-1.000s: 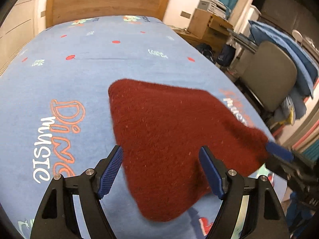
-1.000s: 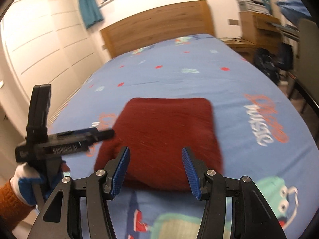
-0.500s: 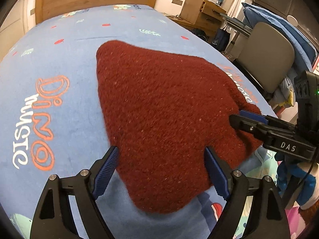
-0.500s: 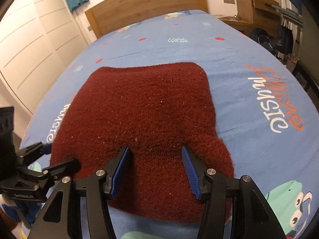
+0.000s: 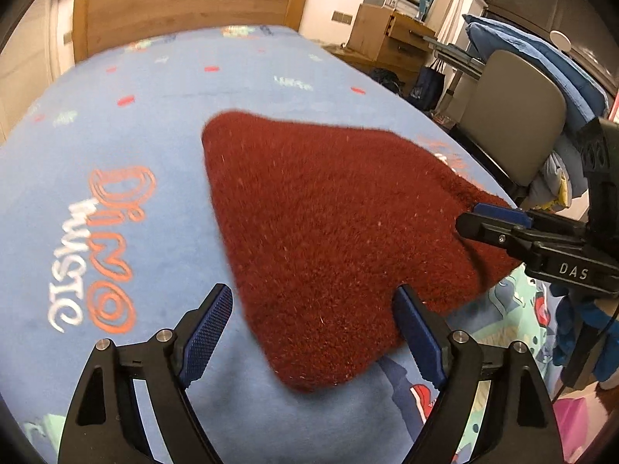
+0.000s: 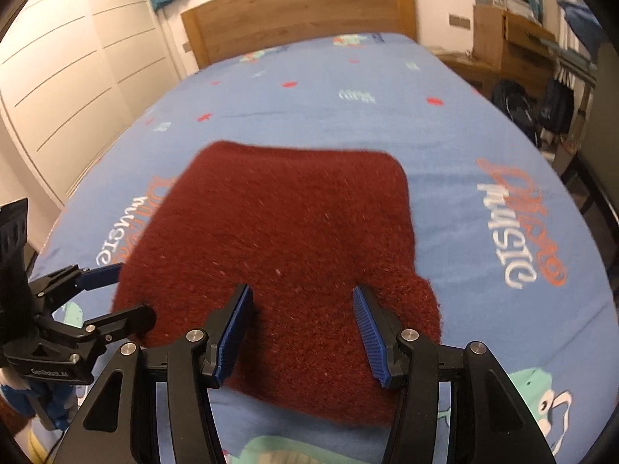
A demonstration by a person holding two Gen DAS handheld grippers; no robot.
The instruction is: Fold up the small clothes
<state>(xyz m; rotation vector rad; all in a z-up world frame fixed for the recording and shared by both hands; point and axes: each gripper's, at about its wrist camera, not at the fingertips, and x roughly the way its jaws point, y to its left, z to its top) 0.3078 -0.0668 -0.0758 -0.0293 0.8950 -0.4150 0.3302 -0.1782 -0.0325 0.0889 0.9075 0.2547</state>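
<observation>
A dark red knitted garment [image 5: 332,232] lies folded and flat on the blue printed bedspread [image 5: 116,147]; it also shows in the right wrist view [image 6: 286,247]. My left gripper [image 5: 313,332] is open and empty, hovering over the garment's near left corner. My right gripper [image 6: 301,332] is open and empty above the garment's near edge. The right gripper also shows at the right of the left wrist view [image 5: 499,220], at the garment's corner. The left gripper shows at the left of the right wrist view [image 6: 112,294].
A wooden headboard [image 6: 301,11] stands at the far end of the bed. A grey chair [image 5: 510,116] with blue cloth, a wooden desk [image 5: 390,38] and bags stand to the right. White wardrobe doors [image 6: 69,58] line the left side.
Both grippers have pulled back and up from the garment, which stays flat on the bed. Both stay open.
</observation>
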